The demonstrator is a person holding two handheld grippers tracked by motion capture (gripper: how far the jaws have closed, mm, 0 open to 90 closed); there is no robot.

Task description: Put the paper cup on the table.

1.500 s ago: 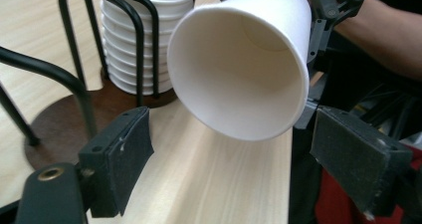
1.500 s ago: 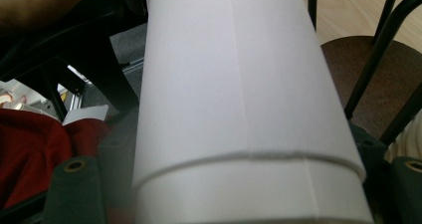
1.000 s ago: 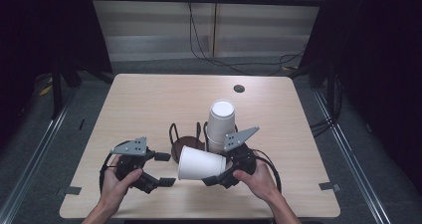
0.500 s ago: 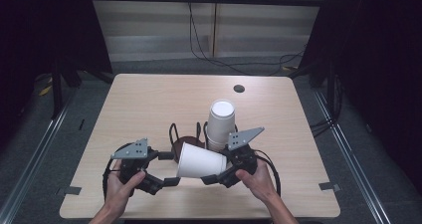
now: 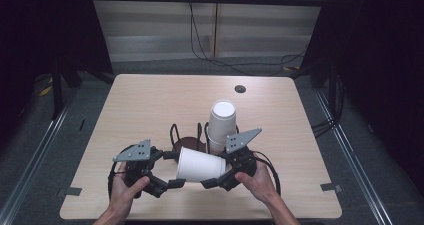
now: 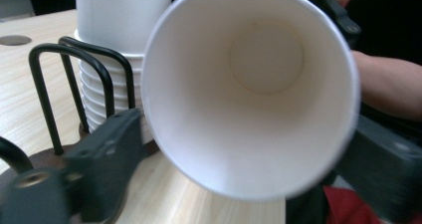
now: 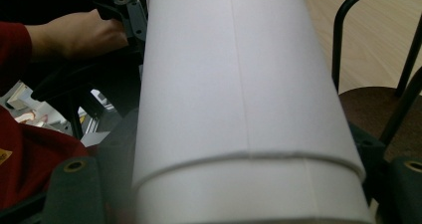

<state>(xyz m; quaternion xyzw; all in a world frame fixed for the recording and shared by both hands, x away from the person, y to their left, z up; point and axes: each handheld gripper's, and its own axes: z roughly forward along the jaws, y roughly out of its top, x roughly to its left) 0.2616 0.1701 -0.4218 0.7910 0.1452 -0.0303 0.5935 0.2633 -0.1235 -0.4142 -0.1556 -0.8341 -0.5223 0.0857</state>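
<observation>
1. My right claw (image 5: 216, 181) is clamped on the narrow end of a paper cup (image 5: 200, 165), which lies on its side in the air at the near edge of the tabletop (image 5: 150, 105).
2. My left claw (image 5: 170, 183) stands apart, its jaws either side of the cup's open rim; I judge the step a handover or a pull.
3. To do it well, I close lightly just behind the rim so the thin wall does not crush.
4. Just beyond stands a black wire holder (image 5: 187, 137) with a cup stack (image 5: 222, 122).
5. Farther off, the pale wood has a small round hole (image 5: 240, 89); then grey floor, cables, dark curtains.
</observation>
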